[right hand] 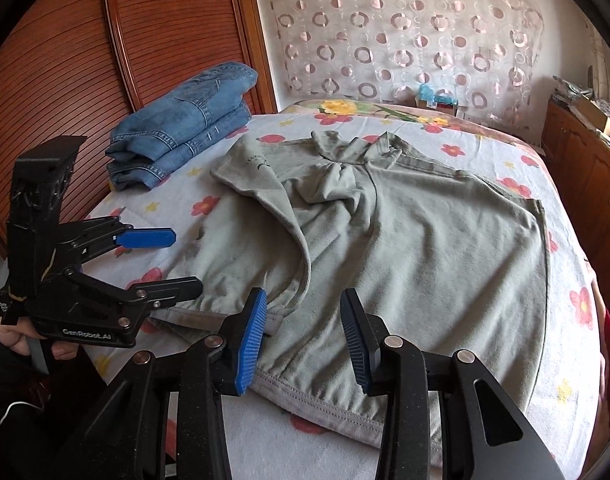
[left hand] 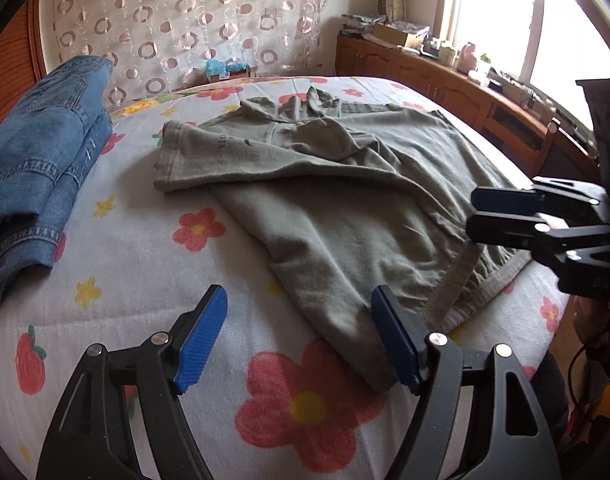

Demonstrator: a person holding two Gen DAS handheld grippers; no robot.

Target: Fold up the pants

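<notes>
Pants (right hand: 337, 264), grey-green, lie rumpled; left gripper (left hand: 301, 336) and right gripper (right hand: 301, 340) both gape empty at the near hem; next, pinch it; folded jeans (right hand: 181, 136) wait far left.

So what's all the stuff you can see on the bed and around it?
jeans: one, blue, folded, far left of the bed
shirt: one, grey-green, spread out rumpled mid-bed
bedsheet: one, white with red and yellow flowers
curtain: one, pale with pink rings, behind the bed
cabinet: one, brown wood, cluttered, under the window
left claw: one, black with blue pads, open, by the shirt's near corner
right claw: one, same colours, open over the shirt's hem
</notes>
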